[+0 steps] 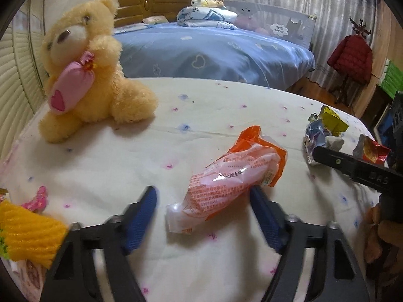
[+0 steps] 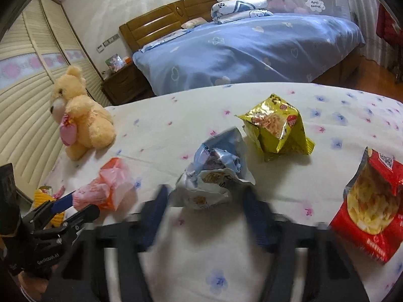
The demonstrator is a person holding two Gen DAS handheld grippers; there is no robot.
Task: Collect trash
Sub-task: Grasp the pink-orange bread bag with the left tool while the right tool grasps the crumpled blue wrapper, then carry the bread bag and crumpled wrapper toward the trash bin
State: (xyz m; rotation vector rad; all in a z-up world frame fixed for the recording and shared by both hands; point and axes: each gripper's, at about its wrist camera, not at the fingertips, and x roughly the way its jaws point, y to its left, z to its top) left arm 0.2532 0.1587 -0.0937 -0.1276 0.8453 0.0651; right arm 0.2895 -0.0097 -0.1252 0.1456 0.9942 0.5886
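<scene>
An orange and clear plastic wrapper [image 1: 234, 173] lies on the white floral bedspread [image 1: 176, 130]; my left gripper [image 1: 204, 201] is open with its blue fingertips on either side of the wrapper's near end. The wrapper also shows in the right wrist view [image 2: 108, 188]. My right gripper [image 2: 204, 201] is open around the near side of a crumpled blue and white snack bag [image 2: 216, 173]. A gold snack bag [image 2: 277, 128] lies behind it and a red chip bag [image 2: 372, 206] to its right. The right gripper's finger [image 1: 352, 163] reaches in beside those bags [image 1: 325, 128].
A tan teddy bear [image 1: 85, 75] holding a pink heart cushion sits at the far left of the bedspread. A yellow foam net [image 1: 27, 236] and a pink wrapper [image 1: 37, 198] lie at the near left. A blue bed [image 1: 214, 50] stands beyond, louvred wardrobe doors [image 2: 25, 115] to the left.
</scene>
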